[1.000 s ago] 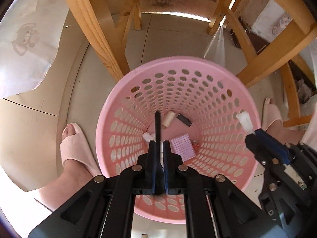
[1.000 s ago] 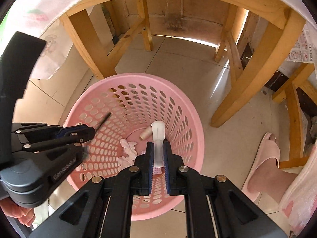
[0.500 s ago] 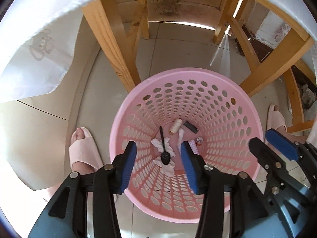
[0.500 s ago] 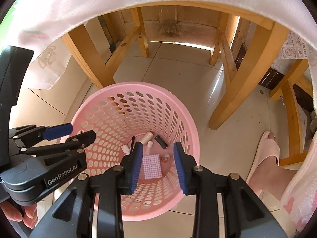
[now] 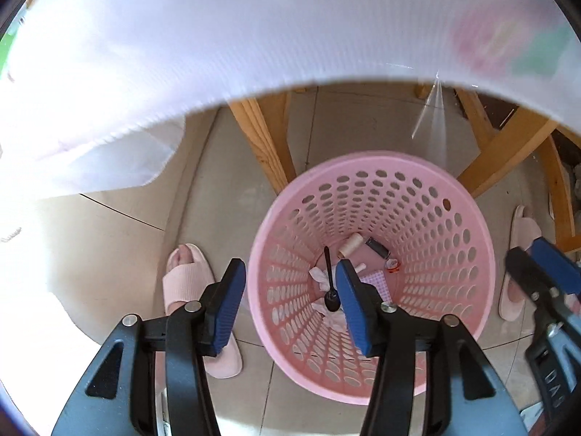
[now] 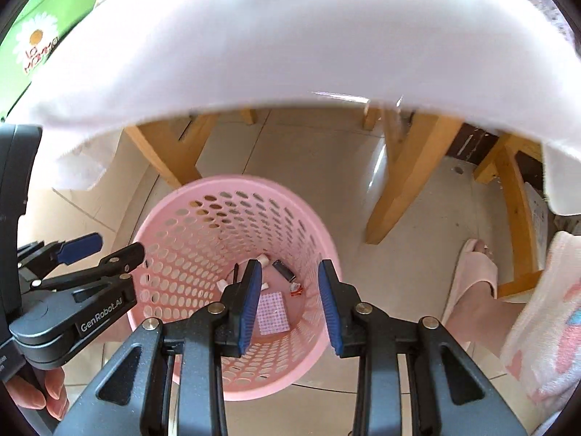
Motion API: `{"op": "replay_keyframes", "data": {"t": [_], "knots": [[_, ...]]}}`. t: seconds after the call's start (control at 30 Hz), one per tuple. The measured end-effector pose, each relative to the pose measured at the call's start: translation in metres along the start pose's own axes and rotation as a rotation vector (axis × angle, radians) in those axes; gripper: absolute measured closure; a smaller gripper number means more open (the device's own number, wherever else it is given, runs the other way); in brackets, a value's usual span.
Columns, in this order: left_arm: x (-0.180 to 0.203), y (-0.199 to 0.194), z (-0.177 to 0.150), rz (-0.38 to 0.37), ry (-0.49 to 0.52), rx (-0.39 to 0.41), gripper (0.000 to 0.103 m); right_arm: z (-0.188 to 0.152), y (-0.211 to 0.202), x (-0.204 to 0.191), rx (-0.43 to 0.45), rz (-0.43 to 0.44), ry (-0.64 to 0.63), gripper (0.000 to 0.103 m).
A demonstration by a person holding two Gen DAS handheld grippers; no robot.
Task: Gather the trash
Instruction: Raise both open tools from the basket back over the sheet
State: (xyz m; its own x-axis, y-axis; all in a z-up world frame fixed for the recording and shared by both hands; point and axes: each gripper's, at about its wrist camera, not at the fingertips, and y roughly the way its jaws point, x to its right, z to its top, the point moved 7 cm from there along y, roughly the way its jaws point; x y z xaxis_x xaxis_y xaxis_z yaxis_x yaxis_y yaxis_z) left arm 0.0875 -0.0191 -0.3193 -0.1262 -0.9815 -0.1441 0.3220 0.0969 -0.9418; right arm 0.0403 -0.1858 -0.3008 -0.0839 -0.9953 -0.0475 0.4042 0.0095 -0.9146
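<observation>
A pink perforated basket [image 5: 454, 196] [image 6: 203, 189] stands on the tiled floor under a wooden table. On its bottom lie a black spoon [image 5: 328, 276], crumpled tissue [image 5: 317, 276], a cream spool [image 5: 350, 245], a dark lighter-like item [image 5: 377, 247], a small white tube [image 6: 265, 286] and a pink checked packet [image 6: 272, 309]. My left gripper [image 5: 290, 272] [image 6: 118, 245] hangs above the basket's left rim, its jaws opening with nothing between them. Over the basket's right side my right gripper [image 6: 290, 269] [image 5: 537, 254] is open and empty.
A white tablecloth [image 5: 254, 54] fills the top of both views. Wooden table legs [image 5: 268, 145] [image 6: 406, 181] stand behind and to the right of the basket. A person's feet in pink slippers [image 5: 189, 283] [image 6: 472, 283] flank it. A green box [image 6: 40, 29] shows at top left.
Both grippers opened; the black spoon left the left one and the white tube left the right one, and both now lie in the basket. Both grippers rose, so the tablecloth covers more of the view.
</observation>
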Motion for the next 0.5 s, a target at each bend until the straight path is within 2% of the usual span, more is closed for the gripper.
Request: {"op": "replay_keyframes", "data": {"t": [0.17, 0.27, 0.33, 0.5], "knots": [[-0.005, -0.021, 0.005, -0.009, -0.022, 0.028, 0.053, 0.010, -0.025, 0.012, 0.022, -0.024, 0.033, 0.069], [-0.010, -0.036, 0.007, 0.029, -0.039, 0.064, 0.053, 0.009, -0.036, 0.017, -0.012, -0.044, 0.048, 0.069], [-0.012, -0.047, 0.010, 0.048, -0.050, 0.095, 0.053, 0.009, -0.045, 0.015, -0.016, -0.014, 0.059, 0.069], [-0.019, -0.077, 0.014, -0.004, -0.088, 0.143, 0.053, 0.014, -0.072, 0.012, 0.023, 0.014, 0.053, 0.069]]}}
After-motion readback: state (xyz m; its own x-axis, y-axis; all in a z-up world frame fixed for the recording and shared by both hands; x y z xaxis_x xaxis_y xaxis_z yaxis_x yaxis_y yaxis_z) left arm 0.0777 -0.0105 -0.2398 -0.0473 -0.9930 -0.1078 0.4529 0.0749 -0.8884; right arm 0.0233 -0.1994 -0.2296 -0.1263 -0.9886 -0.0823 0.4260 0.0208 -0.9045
